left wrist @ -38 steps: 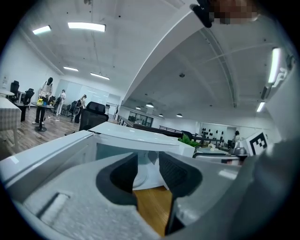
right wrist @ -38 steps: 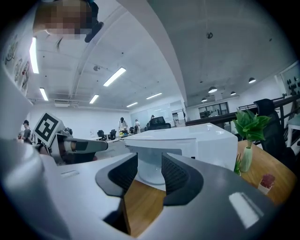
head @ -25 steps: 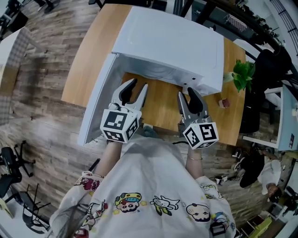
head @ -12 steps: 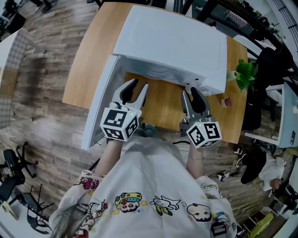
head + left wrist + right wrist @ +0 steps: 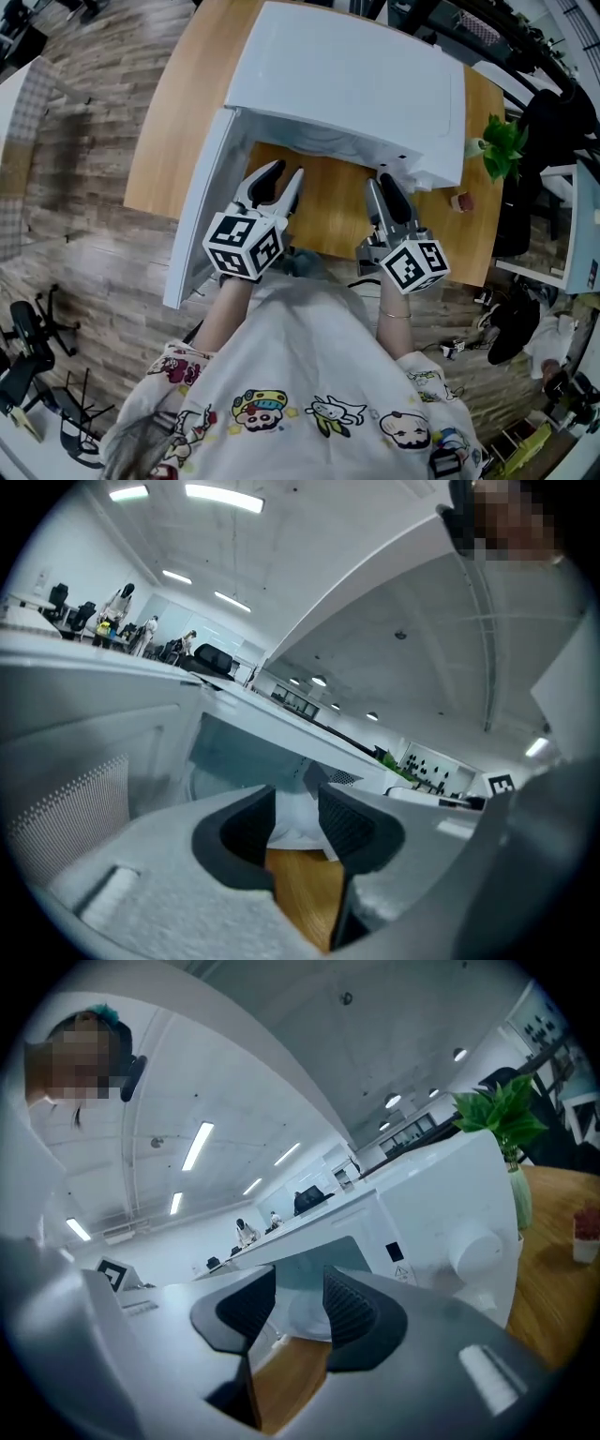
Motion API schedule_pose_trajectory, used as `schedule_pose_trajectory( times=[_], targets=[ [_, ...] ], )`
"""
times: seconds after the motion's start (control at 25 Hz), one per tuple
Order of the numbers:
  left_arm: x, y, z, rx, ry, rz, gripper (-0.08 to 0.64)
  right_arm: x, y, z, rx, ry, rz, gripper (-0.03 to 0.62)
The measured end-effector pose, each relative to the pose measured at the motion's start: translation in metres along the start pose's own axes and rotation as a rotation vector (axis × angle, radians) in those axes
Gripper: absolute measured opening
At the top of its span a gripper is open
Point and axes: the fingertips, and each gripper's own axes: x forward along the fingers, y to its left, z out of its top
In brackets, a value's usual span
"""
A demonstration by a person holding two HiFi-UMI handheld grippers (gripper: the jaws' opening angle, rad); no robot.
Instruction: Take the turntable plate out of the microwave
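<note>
The white microwave (image 5: 347, 84) stands on the wooden table (image 5: 328, 206) with its door (image 5: 202, 202) swung open to the left. In the right gripper view, a pale round turntable plate (image 5: 302, 1321) lies in the cavity, seen through the gap between the jaws. My left gripper (image 5: 281, 178) is open in front of the left part of the opening, with nothing between its fingers. My right gripper (image 5: 382, 186) is open too and empty, in front of the right part. Both are short of the cavity (image 5: 244, 752).
A green plant in a small vase (image 5: 502, 150) and a little red-topped cup (image 5: 459, 202) stand on the table to the right of the microwave. The control panel with its knob (image 5: 473, 1246) is at the right. Office chairs and desks surround the table.
Both grippers have sunk a little in front of the microwave opening and rolled slightly. Their jaws stand as wide as before.
</note>
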Motion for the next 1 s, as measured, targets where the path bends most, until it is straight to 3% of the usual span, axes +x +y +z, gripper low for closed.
schedule_pose_trajectory(
  times=[0.72, 1.0],
  targets=[
    [0.012, 0.025, -0.050, -0.429, 0.011, -0.037, 0.137, 0.004, -0.028, -0.042, 0.338, 0.002, -0.007, 0.161],
    [0.017, 0.031, -0.070, -0.591, 0.045, -0.084, 0.137, 0.016, -0.033, -0.060, 0.484, -0.002, 0.051, 0.164]
  ],
)
